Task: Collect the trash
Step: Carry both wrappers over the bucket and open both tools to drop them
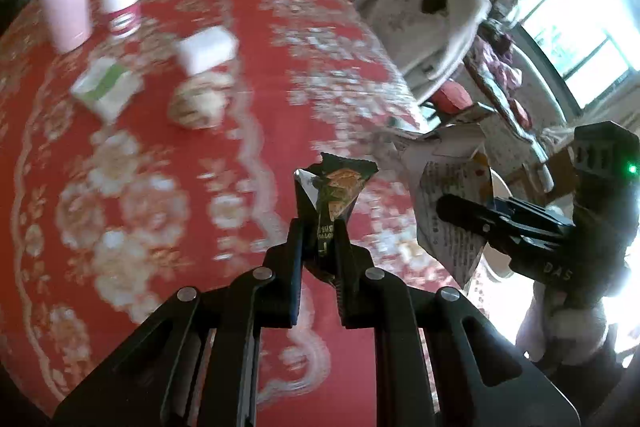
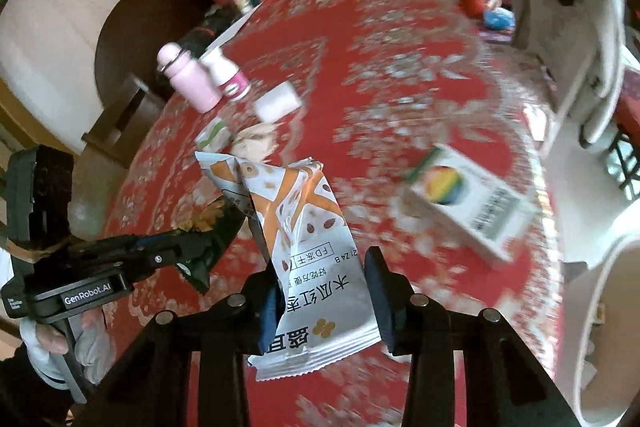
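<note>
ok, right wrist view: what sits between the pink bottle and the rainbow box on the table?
The white block lies between the pink bottle and the rainbow box, nearer the bottle; beyond it only bare red tablecloth. Shows in the right wrist view.

A pink bottle stands beside a white bottle on the red tablecloth.

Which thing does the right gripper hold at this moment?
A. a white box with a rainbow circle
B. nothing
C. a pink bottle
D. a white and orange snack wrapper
D: in the right wrist view the white and orange snack wrapper sits pinched between the fingers of the right gripper, lifted above the red tablecloth.
</note>
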The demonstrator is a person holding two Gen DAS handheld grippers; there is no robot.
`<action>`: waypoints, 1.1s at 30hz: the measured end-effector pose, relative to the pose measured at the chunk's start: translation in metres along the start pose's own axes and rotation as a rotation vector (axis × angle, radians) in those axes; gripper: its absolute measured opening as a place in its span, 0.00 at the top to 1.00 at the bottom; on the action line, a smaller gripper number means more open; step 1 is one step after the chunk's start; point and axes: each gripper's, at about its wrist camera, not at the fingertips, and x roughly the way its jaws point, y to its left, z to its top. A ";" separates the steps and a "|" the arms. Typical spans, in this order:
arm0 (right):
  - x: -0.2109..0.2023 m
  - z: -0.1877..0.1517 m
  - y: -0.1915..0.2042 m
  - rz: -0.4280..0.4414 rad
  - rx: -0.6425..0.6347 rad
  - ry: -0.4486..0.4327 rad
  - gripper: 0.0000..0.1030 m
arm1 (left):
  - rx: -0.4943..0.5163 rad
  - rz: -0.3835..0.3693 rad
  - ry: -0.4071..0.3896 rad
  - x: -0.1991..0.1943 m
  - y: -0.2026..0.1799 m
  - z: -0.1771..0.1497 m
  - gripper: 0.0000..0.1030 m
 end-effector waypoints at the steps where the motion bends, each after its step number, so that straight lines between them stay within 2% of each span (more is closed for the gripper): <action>1: -0.006 -0.001 -0.008 -0.009 0.010 -0.007 0.63 | 0.010 -0.009 0.002 0.003 -0.009 0.001 0.89; 14: -0.095 -0.047 -0.144 -0.165 0.252 -0.085 0.63 | 0.199 -0.117 0.072 0.067 -0.156 0.007 0.89; 19: -0.121 -0.064 -0.185 -0.218 0.320 -0.095 0.63 | 0.263 -0.150 0.105 0.092 -0.205 0.005 0.89; 27: -0.142 -0.097 -0.242 -0.265 0.449 -0.083 0.63 | 0.333 -0.175 0.155 0.127 -0.262 -0.001 0.89; 33: -0.148 -0.115 -0.273 -0.300 0.520 -0.066 0.62 | 0.332 -0.180 0.203 0.158 -0.288 -0.010 0.89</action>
